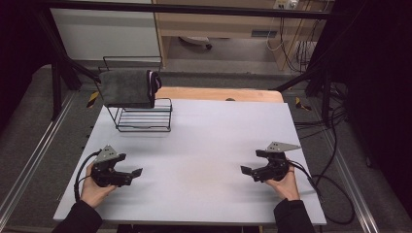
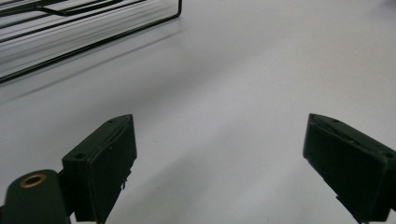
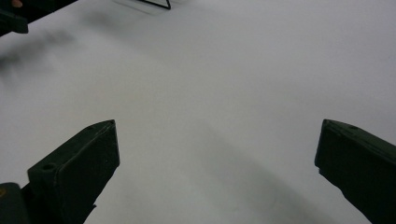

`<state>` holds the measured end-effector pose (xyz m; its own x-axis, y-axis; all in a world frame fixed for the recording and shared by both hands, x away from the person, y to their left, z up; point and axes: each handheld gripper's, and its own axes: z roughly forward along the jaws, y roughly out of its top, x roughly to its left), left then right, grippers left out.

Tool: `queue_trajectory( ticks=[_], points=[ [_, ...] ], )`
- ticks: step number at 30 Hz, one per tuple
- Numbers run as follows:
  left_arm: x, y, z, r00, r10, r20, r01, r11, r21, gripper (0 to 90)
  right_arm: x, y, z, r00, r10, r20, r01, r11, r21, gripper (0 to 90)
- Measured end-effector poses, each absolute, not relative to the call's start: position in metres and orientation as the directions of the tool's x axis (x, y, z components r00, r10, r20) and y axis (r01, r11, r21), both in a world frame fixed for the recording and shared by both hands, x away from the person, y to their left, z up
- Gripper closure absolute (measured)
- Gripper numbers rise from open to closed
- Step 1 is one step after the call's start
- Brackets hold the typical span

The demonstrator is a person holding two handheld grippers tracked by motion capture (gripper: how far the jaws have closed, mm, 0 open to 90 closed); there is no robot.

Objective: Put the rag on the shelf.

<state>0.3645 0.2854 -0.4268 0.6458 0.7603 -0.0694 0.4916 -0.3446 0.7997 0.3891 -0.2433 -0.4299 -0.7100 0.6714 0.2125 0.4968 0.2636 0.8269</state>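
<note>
A black wire rack (image 1: 144, 119) stands at the table's far left, with a dark grey towel (image 1: 125, 88) draped over its top rail. A dark cloth with a pink edge (image 1: 154, 81) hangs beside the towel. My left gripper (image 1: 137, 173) rests low over the table's front left, jaws wide apart and empty. In the left gripper view, the left gripper (image 2: 219, 154) faces bare white table, with the rack's base (image 2: 88, 28) at the top left. My right gripper (image 1: 245, 170) sits at the front right, open and empty. The right gripper (image 3: 217, 158) points across bare table.
The white table top (image 1: 209, 141) spans the middle between both grippers. A wooden board (image 1: 218, 93) lies along the far edge. Cables (image 1: 330, 160) trail off the right side, and black frame posts stand at both far corners.
</note>
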Motion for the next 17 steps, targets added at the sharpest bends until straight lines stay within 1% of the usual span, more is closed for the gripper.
queue_trajectory(
  ticks=[4,8,17],
  points=[
    [0.364,0.288,-0.431,0.645,0.761,-0.071,0.495,-0.345,0.797,9.6,0.382,-0.255,-0.44,-0.709,0.67,0.222,0.501,0.257,0.826,0.6],
    [0.363,0.29,-0.436,0.641,0.763,-0.084,0.504,-0.336,0.795,9.6,0.376,-0.264,-0.448,-0.705,0.676,0.215,0.514,0.277,0.812,0.6],
    [0.363,0.289,-0.444,0.652,0.754,-0.073,0.512,-0.367,0.777,9.5,0.369,-0.273,-0.45,-0.695,0.685,0.219,0.515,0.261,0.817,0.6]
  ],
)
